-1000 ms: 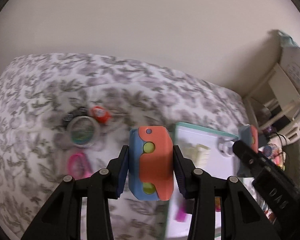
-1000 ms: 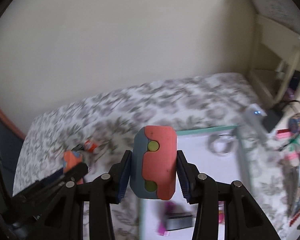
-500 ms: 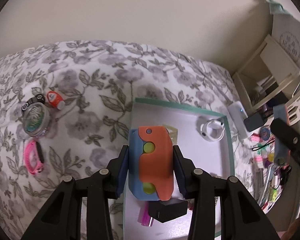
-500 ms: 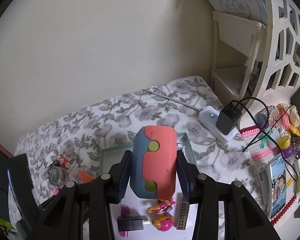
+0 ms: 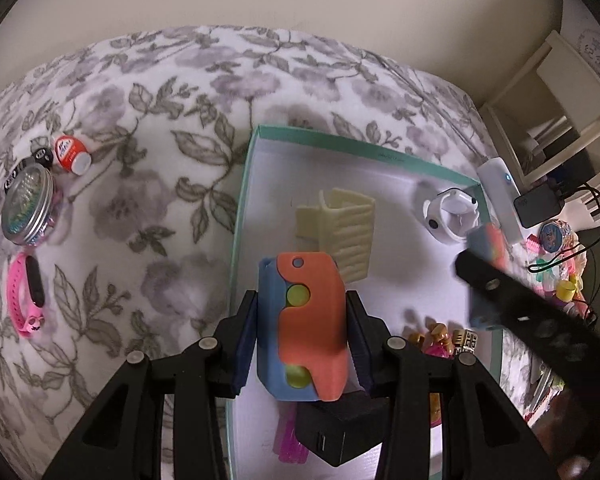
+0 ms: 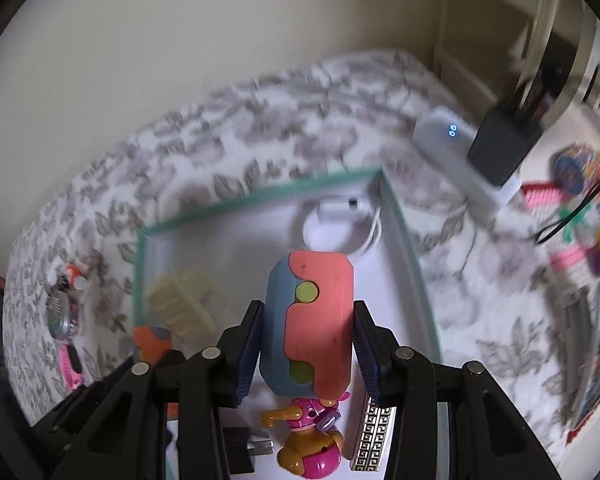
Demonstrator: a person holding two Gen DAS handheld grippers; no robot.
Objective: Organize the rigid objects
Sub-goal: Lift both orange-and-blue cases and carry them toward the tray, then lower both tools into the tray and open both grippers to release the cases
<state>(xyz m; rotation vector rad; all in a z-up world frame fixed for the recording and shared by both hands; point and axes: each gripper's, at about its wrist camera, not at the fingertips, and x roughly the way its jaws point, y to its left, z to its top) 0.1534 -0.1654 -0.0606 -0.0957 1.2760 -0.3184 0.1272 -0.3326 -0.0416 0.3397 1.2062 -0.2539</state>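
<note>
1. Toy blocks, orange over blue, sit one in each of my tools: the left hand-held gripper (image 5: 302,336) pinches its block (image 5: 306,328) and the right hand-held gripper (image 6: 306,344) pinches a matching block (image 6: 310,328).
2. A second ago both tools were out over the floral bed; now both hang above the teal-rimmed box (image 5: 240,208), so I judge the drop-off is close.
3. The right tool has swung left and lower; its view is blurred, so fine detail there is uncertain.
4. Inside the box lie a cream hair claw (image 5: 340,232), a white ring-shaped gadget (image 5: 452,216), a black plug adapter (image 5: 336,428), a pink-and-gold figure (image 6: 308,444) and a patterned bar (image 6: 372,436).
5. Out on the bed (image 5: 160,160) remain a round tin (image 5: 26,208), a pink band (image 5: 26,292) and a small red-capped piece (image 5: 70,154).
</note>
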